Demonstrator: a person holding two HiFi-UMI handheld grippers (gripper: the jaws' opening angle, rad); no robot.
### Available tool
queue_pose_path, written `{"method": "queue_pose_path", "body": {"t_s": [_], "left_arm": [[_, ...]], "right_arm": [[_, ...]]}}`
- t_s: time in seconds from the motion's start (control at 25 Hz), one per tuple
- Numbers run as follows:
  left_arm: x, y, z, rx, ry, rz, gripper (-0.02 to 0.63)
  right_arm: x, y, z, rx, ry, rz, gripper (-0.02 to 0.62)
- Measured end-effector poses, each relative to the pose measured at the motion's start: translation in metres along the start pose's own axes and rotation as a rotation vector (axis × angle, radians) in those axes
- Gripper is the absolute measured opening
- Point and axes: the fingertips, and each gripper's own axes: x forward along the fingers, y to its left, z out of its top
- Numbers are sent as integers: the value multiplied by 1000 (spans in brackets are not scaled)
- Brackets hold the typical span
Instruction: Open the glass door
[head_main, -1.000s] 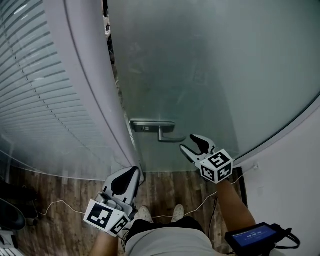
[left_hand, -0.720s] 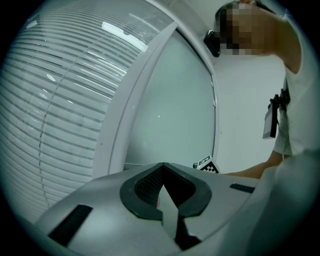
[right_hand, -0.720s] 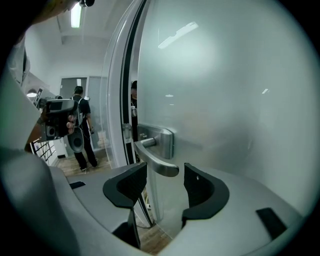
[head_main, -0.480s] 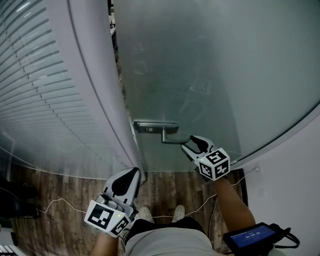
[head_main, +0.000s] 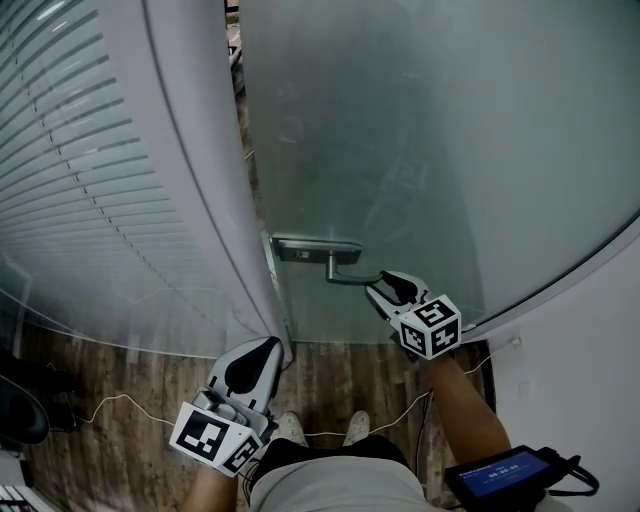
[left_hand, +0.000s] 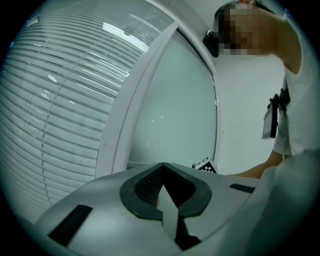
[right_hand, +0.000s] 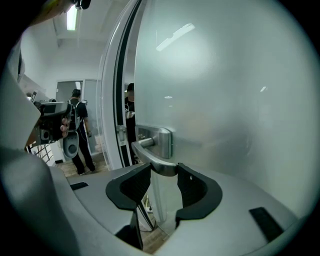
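The frosted glass door (head_main: 420, 150) stands slightly ajar, with a metal lever handle (head_main: 345, 277) on a lock plate (head_main: 315, 250). My right gripper (head_main: 385, 290) is at the lever's free end. In the right gripper view the handle (right_hand: 155, 160) lies between the closing jaws of that gripper (right_hand: 164, 175), and both pads touch it. My left gripper (head_main: 262, 345) hangs low by the foot of the white door frame (head_main: 190, 180), apart from the door. Seen in the left gripper view, the left gripper (left_hand: 162, 167) is shut and holds nothing.
A glass wall with blinds (head_main: 80, 180) fills the left. The floor is wood (head_main: 340, 380), with a thin cable (head_main: 110, 408) across it. A device with a blue screen (head_main: 500, 470) hangs at lower right. People (right_hand: 77, 130) stand beyond the door gap.
My right gripper moved forward onto the lever's end and its jaws narrowed around it. The left gripper stayed where it was.
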Motion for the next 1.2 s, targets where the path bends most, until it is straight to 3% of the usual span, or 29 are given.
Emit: {"method": "queue_pose_path", "body": {"t_s": [0.44,0.84,1.2], "left_arm": [[-25,-14,-11,11,-22,7,-6],[-2,0,9,-20,-3,26,-5],[-3,2,-2,-22,2,47,-6]], "right_arm": [[8,-5,-2,10,-19,-65,170],[51,-50,34,67,7,-117,170],[74,-78,34,98,21,-157,171]]}}
